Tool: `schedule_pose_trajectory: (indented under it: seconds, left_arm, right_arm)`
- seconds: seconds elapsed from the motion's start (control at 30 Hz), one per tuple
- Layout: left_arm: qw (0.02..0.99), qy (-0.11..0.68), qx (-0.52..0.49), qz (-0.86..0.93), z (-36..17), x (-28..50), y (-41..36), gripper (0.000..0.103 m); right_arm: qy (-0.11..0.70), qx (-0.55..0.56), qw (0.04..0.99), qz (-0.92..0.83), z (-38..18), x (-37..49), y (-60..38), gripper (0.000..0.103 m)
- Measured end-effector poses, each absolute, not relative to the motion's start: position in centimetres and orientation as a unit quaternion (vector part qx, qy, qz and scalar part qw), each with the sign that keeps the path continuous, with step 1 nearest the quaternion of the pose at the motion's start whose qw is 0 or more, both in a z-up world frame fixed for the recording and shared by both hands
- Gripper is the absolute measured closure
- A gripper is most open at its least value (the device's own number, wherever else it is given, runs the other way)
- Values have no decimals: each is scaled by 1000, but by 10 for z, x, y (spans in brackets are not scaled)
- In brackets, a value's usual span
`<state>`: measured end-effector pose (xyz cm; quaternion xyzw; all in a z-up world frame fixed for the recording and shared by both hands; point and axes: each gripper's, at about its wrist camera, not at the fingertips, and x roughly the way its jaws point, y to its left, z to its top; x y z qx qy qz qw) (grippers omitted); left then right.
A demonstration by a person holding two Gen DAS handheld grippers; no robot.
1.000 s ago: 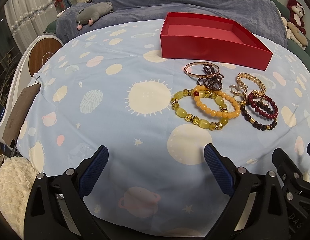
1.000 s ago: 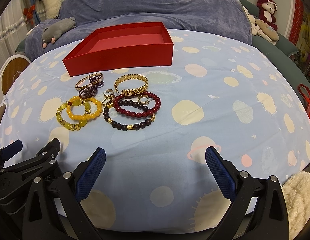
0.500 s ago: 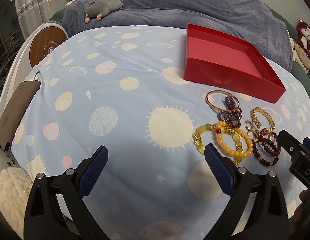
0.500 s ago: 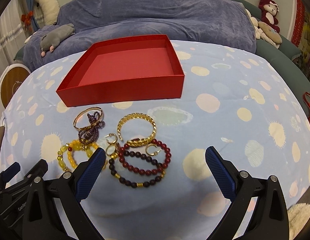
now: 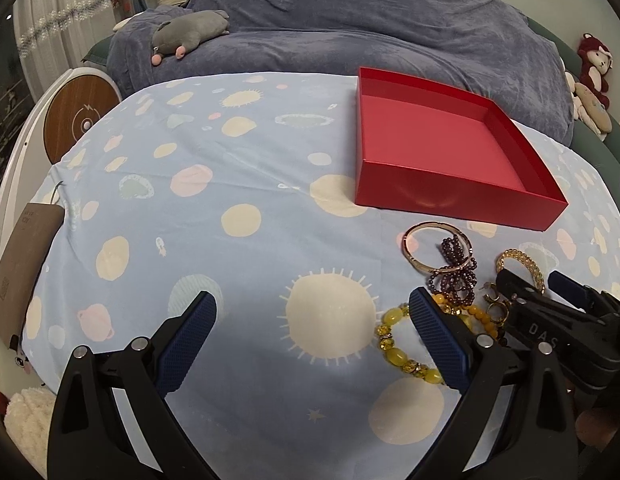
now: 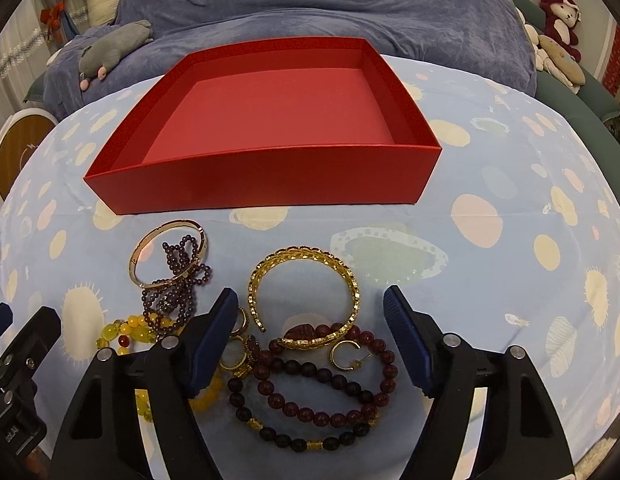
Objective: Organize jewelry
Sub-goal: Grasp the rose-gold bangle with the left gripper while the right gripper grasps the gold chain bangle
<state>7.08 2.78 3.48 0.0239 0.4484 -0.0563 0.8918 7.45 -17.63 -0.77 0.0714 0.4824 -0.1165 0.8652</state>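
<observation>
Left gripper (image 5: 312,332) spread wide over bare cloth (image 5: 238,184), nothing between the pads. Right gripper (image 6: 310,332) closing around the gold bangle (image 6: 306,292) – pads not yet touching – with bead bracelets (image 6: 310,392) (dark red) below. Empty red box (image 6: 266,176) just behind the pile.

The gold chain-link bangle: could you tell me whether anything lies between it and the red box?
Nothing visible does. Only bare patterned cloth separates the gold chain-link bangle from the red cardboard box. The right gripper, jaws closing, frames the bangle without touching it; dark red beads overlap its near edge.
</observation>
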Motion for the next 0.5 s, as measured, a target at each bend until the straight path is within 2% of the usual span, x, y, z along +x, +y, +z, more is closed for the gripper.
schedule_pose_trajectory:
  seconds: [0.13, 0.5]
  left_arm:
    - [888, 455, 19, -62, 33, 74, 23, 10]
    - [878, 469, 0, -93, 31, 87, -2, 8]
  right_arm:
    - [481, 83, 866, -110, -9, 76, -178, 48]
    - [468, 104, 871, -111, 2, 58, -194, 48]
